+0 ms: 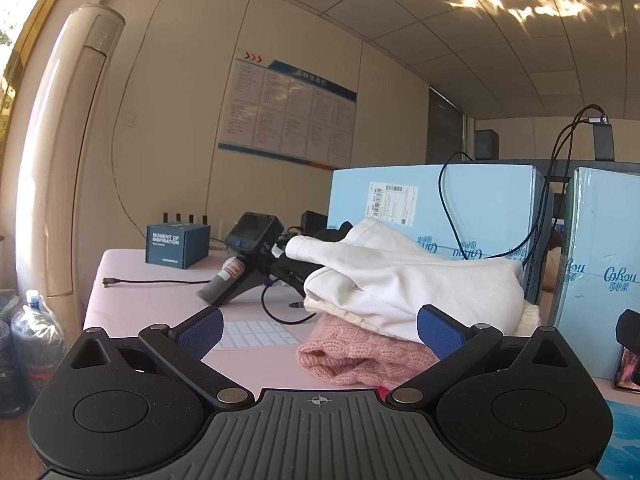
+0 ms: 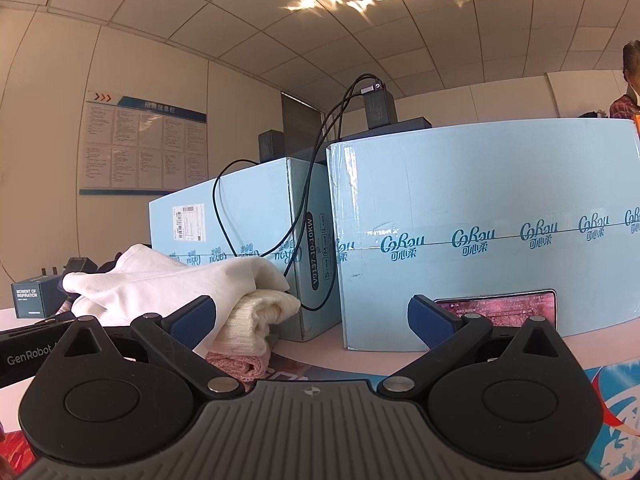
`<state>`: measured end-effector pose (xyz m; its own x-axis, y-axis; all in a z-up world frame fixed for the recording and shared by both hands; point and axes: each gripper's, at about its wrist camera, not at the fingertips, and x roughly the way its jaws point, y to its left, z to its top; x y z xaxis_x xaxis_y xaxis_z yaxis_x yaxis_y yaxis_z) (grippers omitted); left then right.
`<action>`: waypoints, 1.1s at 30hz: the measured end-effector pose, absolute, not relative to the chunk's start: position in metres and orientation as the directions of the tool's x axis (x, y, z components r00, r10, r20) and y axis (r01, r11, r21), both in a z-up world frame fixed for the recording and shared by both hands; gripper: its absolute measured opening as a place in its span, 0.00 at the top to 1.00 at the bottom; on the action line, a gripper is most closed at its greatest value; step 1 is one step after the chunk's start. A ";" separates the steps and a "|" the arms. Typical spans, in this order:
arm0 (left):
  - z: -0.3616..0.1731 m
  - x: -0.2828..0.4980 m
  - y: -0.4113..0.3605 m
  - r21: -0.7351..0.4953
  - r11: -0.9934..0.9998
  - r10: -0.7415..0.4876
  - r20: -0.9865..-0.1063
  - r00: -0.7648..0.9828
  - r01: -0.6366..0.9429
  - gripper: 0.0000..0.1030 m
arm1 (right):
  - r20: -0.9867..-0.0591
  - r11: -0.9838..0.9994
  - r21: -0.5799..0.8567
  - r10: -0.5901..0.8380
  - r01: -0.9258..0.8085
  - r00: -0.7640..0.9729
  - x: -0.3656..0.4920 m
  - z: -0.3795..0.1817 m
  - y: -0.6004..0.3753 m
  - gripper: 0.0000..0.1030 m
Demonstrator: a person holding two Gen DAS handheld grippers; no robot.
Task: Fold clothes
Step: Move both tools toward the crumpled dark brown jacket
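A stack of clothes sits on the pink table (image 1: 160, 300): a white garment (image 1: 400, 272) on top, a cream knit (image 1: 528, 316) under it, a pink knit sweater (image 1: 360, 356) at the bottom. My left gripper (image 1: 320, 330) is open just in front of the pink sweater, with nothing between its blue pads. In the right wrist view the same white garment (image 2: 160, 280), cream knit (image 2: 256, 320) and pink knit (image 2: 240, 364) lie to the left. My right gripper (image 2: 312, 320) is open and empty, its left pad near the stack.
Two light blue cartons (image 2: 480, 232) stand behind the stack, with black cables (image 2: 312, 184) hanging over them. A phone (image 2: 500, 308) leans on the right carton. A handheld device (image 1: 248, 256), a small blue box (image 1: 176, 244) and a white keyboard (image 1: 256, 334) lie on the left.
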<state>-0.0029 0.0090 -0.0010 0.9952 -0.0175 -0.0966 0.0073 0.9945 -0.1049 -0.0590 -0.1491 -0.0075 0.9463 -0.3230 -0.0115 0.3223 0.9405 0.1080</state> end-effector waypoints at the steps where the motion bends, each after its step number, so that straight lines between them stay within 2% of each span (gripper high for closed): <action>1: -0.001 -0.002 0.009 -0.109 0.994 -0.013 -0.102 0.995 0.002 0.00 | -0.017 0.939 0.105 -0.328 0.328 0.945 -0.063 -0.007 -0.148 0.00; 4: -0.001 -0.004 0.012 -0.128 0.992 -0.024 -0.089 0.996 0.013 0.00 | -0.050 0.936 0.114 -0.328 0.332 0.943 -0.080 -0.004 -0.146 0.00; 7: 0.001 -0.017 0.015 -0.145 0.983 -0.115 -0.029 0.993 0.110 0.00 | -0.092 0.934 0.154 -0.310 0.322 0.946 -0.103 0.000 -0.147 0.00; 13: 0.017 -0.047 -0.008 -0.188 0.868 -0.471 -0.024 0.882 0.459 0.00 | -0.158 0.905 0.248 -0.315 0.347 0.936 -0.168 0.012 -0.173 0.00; 18: 0.031 -0.081 -0.059 -0.132 0.745 -0.661 -0.018 0.750 0.654 0.00 | -0.194 0.805 0.293 -0.479 0.517 0.856 -0.243 0.016 -0.218 0.00; 21: 0.037 -0.099 -0.093 -0.118 0.625 -0.780 -0.038 0.625 0.772 0.00 | -0.225 0.704 0.346 -0.580 0.620 0.783 -0.295 0.010 -0.252 0.00; 25: 0.037 -0.130 -0.141 -0.071 0.436 -0.900 -0.020 0.436 0.897 0.00 | -0.279 0.546 0.442 -0.671 0.712 0.687 -0.363 -0.007 -0.293 0.00; 27: 0.035 -0.147 -0.167 -0.034 0.342 -0.940 -0.007 0.342 0.939 0.00 | -0.308 0.474 0.475 -0.700 0.742 0.644 -0.393 -0.017 -0.309 0.00; 30: 0.030 -0.188 -0.208 0.083 0.272 -0.962 0.024 0.270 0.959 0.00 | -0.343 0.386 0.501 -0.733 0.775 0.587 -0.431 -0.031 -0.328 0.00; 33: 0.029 -0.214 -0.242 0.139 0.187 -0.981 -0.026 0.192 0.972 0.00 | -0.351 0.315 0.547 -0.755 0.775 0.555 -0.460 -0.037 -0.346 0.00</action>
